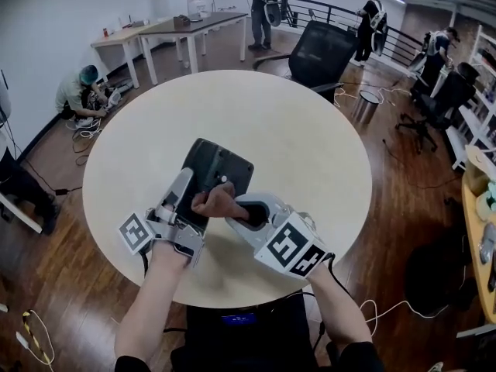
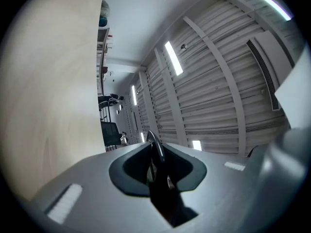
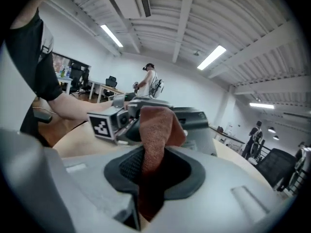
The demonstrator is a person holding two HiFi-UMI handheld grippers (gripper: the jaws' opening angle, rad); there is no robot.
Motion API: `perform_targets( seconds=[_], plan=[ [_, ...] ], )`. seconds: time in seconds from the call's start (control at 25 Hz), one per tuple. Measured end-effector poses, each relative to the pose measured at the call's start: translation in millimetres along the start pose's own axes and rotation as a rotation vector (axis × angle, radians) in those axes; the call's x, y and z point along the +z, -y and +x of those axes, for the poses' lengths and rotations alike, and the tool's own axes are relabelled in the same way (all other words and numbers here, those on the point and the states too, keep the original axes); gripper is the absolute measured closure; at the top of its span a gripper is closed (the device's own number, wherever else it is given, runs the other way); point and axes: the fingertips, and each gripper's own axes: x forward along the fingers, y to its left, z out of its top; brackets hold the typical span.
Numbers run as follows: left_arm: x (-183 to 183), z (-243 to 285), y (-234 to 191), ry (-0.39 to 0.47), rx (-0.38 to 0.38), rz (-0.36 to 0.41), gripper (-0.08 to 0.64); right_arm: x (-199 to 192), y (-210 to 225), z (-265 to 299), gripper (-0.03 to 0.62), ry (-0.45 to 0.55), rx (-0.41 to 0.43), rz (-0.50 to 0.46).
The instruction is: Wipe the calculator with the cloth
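A dark calculator [image 1: 219,169] is held tilted above the round pale table [image 1: 302,138], near its front. My left gripper [image 1: 180,196] is shut on its left edge; in the left gripper view the thin dark edge of the calculator [image 2: 156,152] runs between the jaws. My right gripper [image 1: 237,212] is shut on a reddish-brown cloth [image 1: 218,204], which lies bunched against the calculator's near end. In the right gripper view the cloth [image 3: 155,125] rises out of the jaws in front of the calculator [image 3: 197,119] and the left gripper's marker cube [image 3: 103,125].
A black office chair [image 1: 322,53] stands at the table's far side, with a round bin [image 1: 366,104] next to it. Desks [image 1: 167,33] are at the back left. A person sits on the floor [image 1: 81,91] at the left. Several people stand by the far railing.
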Motion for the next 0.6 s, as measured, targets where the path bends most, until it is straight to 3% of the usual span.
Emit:
perform_targets(
  seconds=[0.12, 0.2, 0.28, 0.44, 0.52, 0.6],
  plan=[
    [5.7, -3.9, -0.6, 0.016, -0.006, -0.013, 0.492, -8.4, -25.0, -4.1, 0.509, -0.017, 0.124, 0.014],
    [9.4, -4.7, 2.0, 0.023, -0.013, -0.012, 0.492, -6.7, -20.5, -12.8, 0.509, 0.019, 0.129, 0.055],
    [12.0, -6.0, 4.5, 0.020, -0.020, -0.011, 0.492, 0.5, 11.6, -26.8, 0.509, 0.072, 0.021, 0.101],
    [6.9, -7.3, 10.8, 0.000, -0.043, -0.024, 0.492, 17.8, 102.9, -64.2, 0.509, 0.195, -0.283, 0.217],
    [1.5, -4.8, 13.3, -0.006, -0.054, -0.033, 0.492, 17.2, 126.7, -67.0, 0.509, 0.206, -0.329, 0.250],
    [-3.4, -2.2, 13.2, -0.010, -0.061, -0.038, 0.492, 9.6, 127.8, -55.0, 0.509, 0.174, -0.302, 0.250]
  ],
)
